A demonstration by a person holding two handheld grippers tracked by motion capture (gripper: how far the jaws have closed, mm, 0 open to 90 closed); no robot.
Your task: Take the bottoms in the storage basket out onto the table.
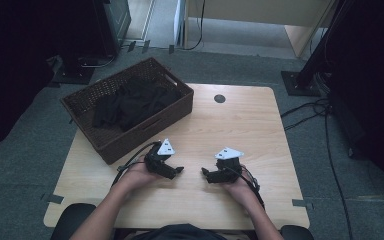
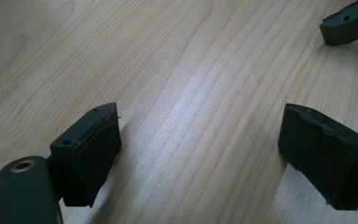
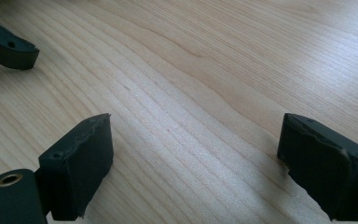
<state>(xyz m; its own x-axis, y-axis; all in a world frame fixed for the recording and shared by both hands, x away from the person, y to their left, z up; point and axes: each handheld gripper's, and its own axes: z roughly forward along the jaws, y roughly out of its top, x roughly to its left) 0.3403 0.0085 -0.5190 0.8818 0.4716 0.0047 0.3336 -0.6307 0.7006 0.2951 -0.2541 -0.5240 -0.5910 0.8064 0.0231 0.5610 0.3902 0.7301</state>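
I judge the step is fetching the dark clothes (image 1: 130, 102) heaped in the wicker basket (image 1: 177, 112) at the tabletop's (image 1: 240, 125) far left corner. I should reach my left tool (image 1: 176, 171) over the rim and pinch one loose fold. Both it and my right tool (image 1: 206, 173) stand wide apart, holding nothing, low over bare wood.

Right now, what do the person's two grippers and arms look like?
Both the left gripper and the right gripper are black two-jaw tools, each topped by a pale grey three-cornered plate with small dark holes. Their jaws end in blocky black pads. Black cables trail back from each. The forearms are bare, no sleeves visible.
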